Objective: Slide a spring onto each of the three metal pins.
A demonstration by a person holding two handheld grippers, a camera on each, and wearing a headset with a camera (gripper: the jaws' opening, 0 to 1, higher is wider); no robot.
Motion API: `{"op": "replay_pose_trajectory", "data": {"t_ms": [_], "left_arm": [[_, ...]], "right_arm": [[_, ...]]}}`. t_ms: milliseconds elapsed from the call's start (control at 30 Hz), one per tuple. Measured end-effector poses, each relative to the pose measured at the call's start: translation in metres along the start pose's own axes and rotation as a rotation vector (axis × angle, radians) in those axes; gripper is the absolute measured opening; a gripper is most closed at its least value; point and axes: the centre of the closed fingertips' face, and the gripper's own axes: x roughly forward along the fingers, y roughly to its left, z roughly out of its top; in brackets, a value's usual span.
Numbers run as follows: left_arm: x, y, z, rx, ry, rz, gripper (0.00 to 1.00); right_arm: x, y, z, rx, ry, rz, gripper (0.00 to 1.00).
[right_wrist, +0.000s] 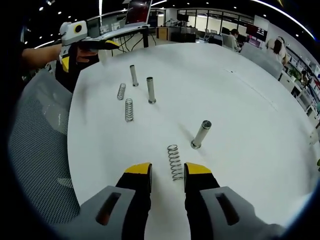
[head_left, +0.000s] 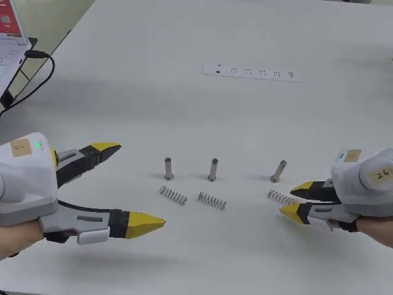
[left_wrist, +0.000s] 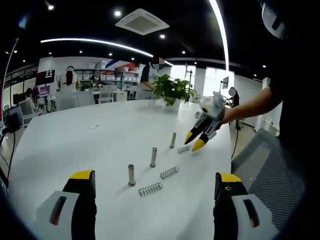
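Three short metal pins (head_left: 168,169) (head_left: 212,170) (head_left: 278,171) stand in a row on the white table (head_left: 202,117). In front of each lies a loose spring (head_left: 173,195) (head_left: 212,200) (head_left: 281,196). My left gripper (head_left: 132,184) hovers wide open to the left of the row, holding nothing. At the right spring my right gripper (head_left: 293,200) is narrowly open. In the right gripper view that spring's (right_wrist: 174,161) near end lies between the yellow fingertips (right_wrist: 138,171), beside the tilted right pin (right_wrist: 201,134). The left gripper view has the pins (left_wrist: 153,156) ahead of the jaws.
A white power strip (head_left: 252,72) lies further back on the table. A laptop (head_left: 9,37) and a black cable (head_left: 37,74) sit at the far left edge. A mesh chair (right_wrist: 35,150) stands beside the table. A potted plant (left_wrist: 172,90) stands at the table's far end.
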Motion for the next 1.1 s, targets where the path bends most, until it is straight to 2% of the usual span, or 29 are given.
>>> {"op": "replay_pose_trajectory", "data": {"t_ms": [333,667,900,967,1100], "left_arm": [[-0.003,0.0,-0.002,0.0,0.003,0.005,0.96],[-0.006,0.0,-0.002,-0.003,0.0,0.012,0.96],[-0.007,0.001,-0.004,-0.006,0.004,0.016,0.96],[-0.007,0.0,-0.004,-0.004,0.007,0.016,0.96],[-0.006,-0.001,-0.004,-0.003,0.009,0.014,0.96]], "right_arm": [[0.005,-0.006,-0.002,-0.001,0.034,0.006,0.2],[0.009,-0.002,-0.002,0.001,0.069,0.032,0.15],[0.011,-0.001,-0.011,-0.004,0.108,0.048,0.13],[0.011,-0.001,-0.012,-0.011,0.111,0.052,0.09],[0.012,0.0,-0.013,-0.005,0.113,0.048,0.09]]}}
